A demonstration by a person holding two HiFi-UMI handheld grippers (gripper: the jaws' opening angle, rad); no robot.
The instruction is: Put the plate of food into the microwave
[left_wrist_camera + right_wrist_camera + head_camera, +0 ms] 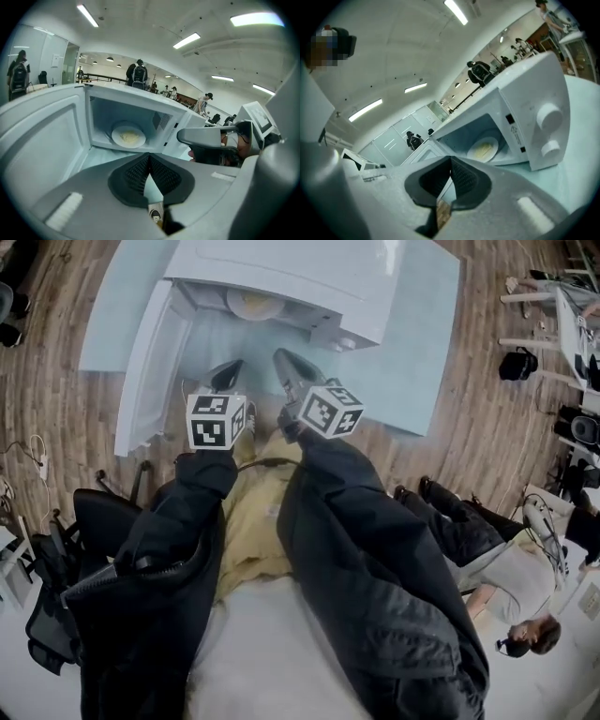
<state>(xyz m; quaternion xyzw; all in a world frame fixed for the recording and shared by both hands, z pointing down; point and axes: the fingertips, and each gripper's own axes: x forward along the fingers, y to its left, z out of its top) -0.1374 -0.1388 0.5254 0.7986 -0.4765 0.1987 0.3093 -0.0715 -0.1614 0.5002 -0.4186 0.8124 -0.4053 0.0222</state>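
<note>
Grey left gripper [232,369] and right gripper [284,358] level before open microwave [281,277], jaws clenched empty.

The microwave [281,277] cavity is left open toward the near side. Its floor is taken up in the middle by the plate [251,304], so free room is found only above and around that plate. The way in is bounded on the left by the door [150,362], swung wide open, and on the right by the control panel [543,126]. Bare tabletop [412,352] is seen before the opening, where the left claw [228,371] and right claw [284,362] are held side by side, each closed on nothing.
</note>
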